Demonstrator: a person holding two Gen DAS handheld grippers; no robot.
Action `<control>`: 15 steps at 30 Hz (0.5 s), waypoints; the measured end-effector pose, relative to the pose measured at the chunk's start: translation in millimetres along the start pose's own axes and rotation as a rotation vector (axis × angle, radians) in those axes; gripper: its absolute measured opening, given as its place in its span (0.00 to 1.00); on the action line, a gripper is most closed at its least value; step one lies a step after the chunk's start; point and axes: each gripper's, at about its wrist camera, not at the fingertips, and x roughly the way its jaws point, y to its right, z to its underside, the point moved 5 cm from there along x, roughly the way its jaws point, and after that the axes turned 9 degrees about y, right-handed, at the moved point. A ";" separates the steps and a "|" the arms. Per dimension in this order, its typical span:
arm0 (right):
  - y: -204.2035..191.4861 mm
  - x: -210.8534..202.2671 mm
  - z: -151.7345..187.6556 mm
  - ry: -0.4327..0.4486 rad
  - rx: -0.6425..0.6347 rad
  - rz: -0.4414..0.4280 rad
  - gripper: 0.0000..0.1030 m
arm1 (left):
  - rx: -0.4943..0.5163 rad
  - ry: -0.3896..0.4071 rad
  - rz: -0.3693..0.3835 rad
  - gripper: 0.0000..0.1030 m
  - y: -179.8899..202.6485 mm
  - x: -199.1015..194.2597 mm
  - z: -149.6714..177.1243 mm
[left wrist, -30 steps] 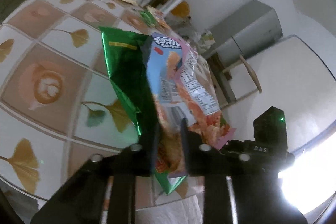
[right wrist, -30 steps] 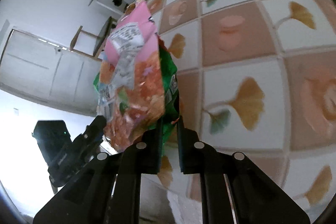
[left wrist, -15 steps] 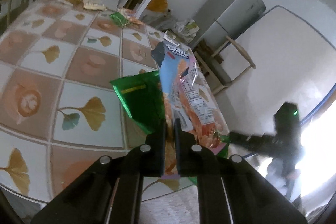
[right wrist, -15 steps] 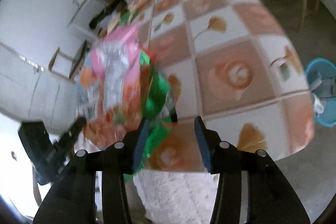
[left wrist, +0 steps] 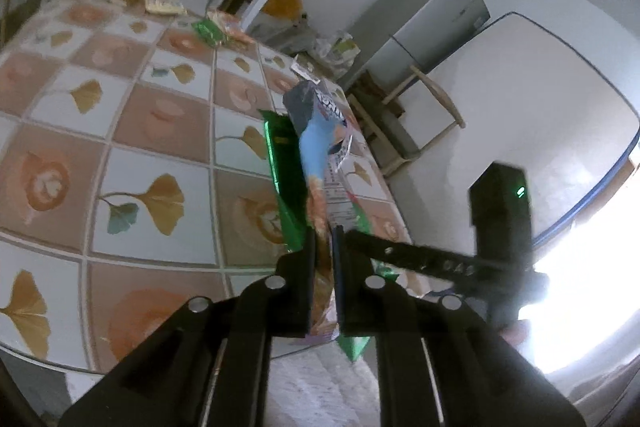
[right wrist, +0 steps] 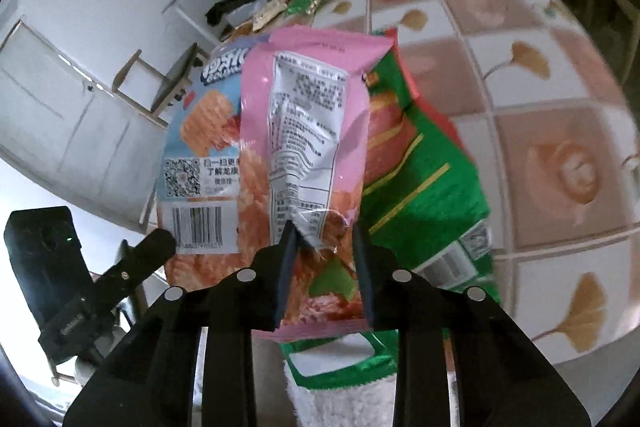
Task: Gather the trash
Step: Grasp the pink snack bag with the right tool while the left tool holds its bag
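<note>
Holding a bundle of empty snack bags, the left claw (left wrist: 322,239) grips it by the lower end above the near edge of the table (left wrist: 152,115). Its jaws stand almost together with the bags pinched between the pads, and they have just been easing slightly apart without letting go.

Bundle: three bags stand roughly upright, fanned one over another.
- The pink bag (right wrist: 304,107) is in front in the right wrist view, its white printed panel facing the camera.
- The blue bag (right wrist: 200,131), with a barcode and a square code, lies behind it to the left.
- The green bag (right wrist: 424,187) spreads out behind to the right, and its lower edge hangs below the others.

The right claw (right wrist: 322,231) is set around the bottom of the pink bag. Its jaws are clearly parted and have just been closing. The bag lies between them, and the left pad meets a crease in it, but the two pads do not clamp it. In the left wrist view this claw reaches in from the right, its finger just beside the bundle.

Background: the table has a tiled top with leaf patterns. More loose wrappers (left wrist: 208,29) lie near its far edge, well apart from the bundle. A grey cabinet (left wrist: 432,11) and a wooden stool (left wrist: 424,107) stand by the wall.
</note>
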 end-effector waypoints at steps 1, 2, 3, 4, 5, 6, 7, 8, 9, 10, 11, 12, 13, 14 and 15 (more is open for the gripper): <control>3.2 2.7 0.2 -0.006 0.014 -0.015 0.26 | -0.015 -0.006 0.006 0.19 -1.6 1.6 -0.3; 4.2 6.7 -0.7 -0.010 0.022 -0.027 0.26 | -0.042 -0.023 0.017 0.26 -5.7 6.9 -1.6; 6.2 7.3 -0.5 -0.015 0.030 -0.038 0.26 | -0.059 -0.036 0.025 0.29 -7.5 11.0 -2.1; 8.2 7.0 0.3 -0.021 0.040 -0.052 0.26 | -0.075 -0.054 0.028 0.30 -9.7 16.9 -2.6; 9.5 6.2 1.2 -0.025 0.047 -0.063 0.26 | -0.081 -0.067 0.030 0.31 -10.3 22.2 -2.8; 9.4 0.5 3.4 -0.027 0.050 -0.069 0.26 | -0.084 -0.075 0.028 0.33 -10.7 27.0 -3.0; 10.2 1.8 2.2 -0.030 0.053 -0.077 0.26 | -0.088 -0.093 0.019 0.33 -12.1 34.0 -2.3; 10.8 2.8 1.1 -0.033 0.054 -0.084 0.26 | -0.090 -0.106 0.013 0.33 -13.0 38.8 -1.3; 11.0 2.4 0.8 -0.034 0.056 -0.088 0.26 | -0.088 -0.117 0.006 0.33 -13.5 43.6 -0.3; 9.9 2.4 1.5 -0.037 0.057 -0.091 0.27 | -0.081 -0.125 -0.010 0.33 -14.1 48.1 0.8; 9.2 1.4 1.8 -0.037 0.054 -0.092 0.27 | -0.065 -0.138 -0.040 0.32 -14.6 53.1 2.5; 8.5 -0.4 0.8 -0.035 0.043 -0.086 0.27 | -0.049 -0.150 -0.073 0.31 -15.1 57.1 4.3; 8.1 -2.5 -0.1 -0.030 0.033 -0.081 0.28 | -0.041 -0.152 -0.085 0.27 -15.2 58.5 5.6; 3.1 -7.2 -1.2 -0.022 0.018 -0.076 0.30 | -0.033 -0.153 -0.081 0.23 -13.6 59.3 6.5; 1.4 -13.5 -1.8 -0.009 0.003 -0.068 0.30 | -0.024 -0.147 -0.082 0.22 -11.9 58.4 6.5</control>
